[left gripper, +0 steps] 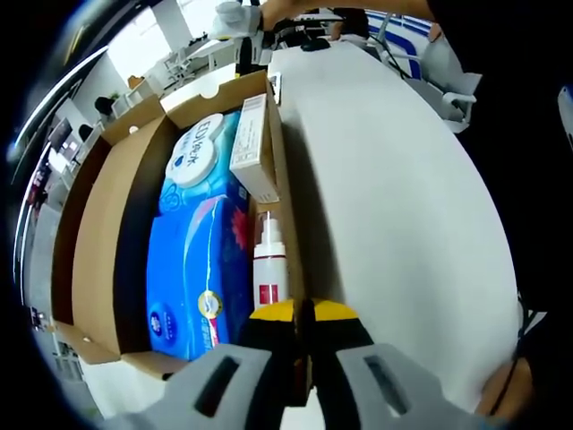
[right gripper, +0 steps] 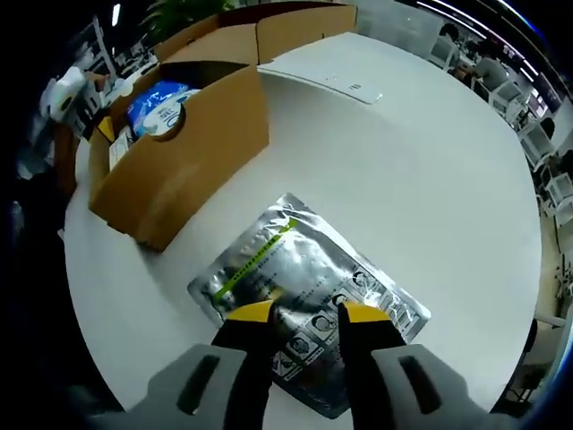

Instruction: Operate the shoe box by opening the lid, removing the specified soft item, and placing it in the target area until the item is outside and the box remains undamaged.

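Note:
The brown cardboard shoe box (left gripper: 98,242) stands open on a white table (left gripper: 394,197). Inside lie a blue wipes pack (left gripper: 192,260), a pale small carton (left gripper: 252,148) and a white spray bottle (left gripper: 269,264) with a red label. My left gripper (left gripper: 304,315) is shut on the box's right wall, its yellow-tipped jaws pinching the edge. In the right gripper view a silver foil pouch (right gripper: 304,278) lies flat on the table (right gripper: 412,179), outside the box (right gripper: 188,148). My right gripper (right gripper: 306,313) stands open just over the pouch's near part.
The box's lid flaps (right gripper: 269,27) fold back on its far side. A flat white card (right gripper: 345,85) lies further along the table. Office chairs (right gripper: 537,134) stand beyond the table's edge. A person in dark clothes (left gripper: 528,134) stands close at the table's right side.

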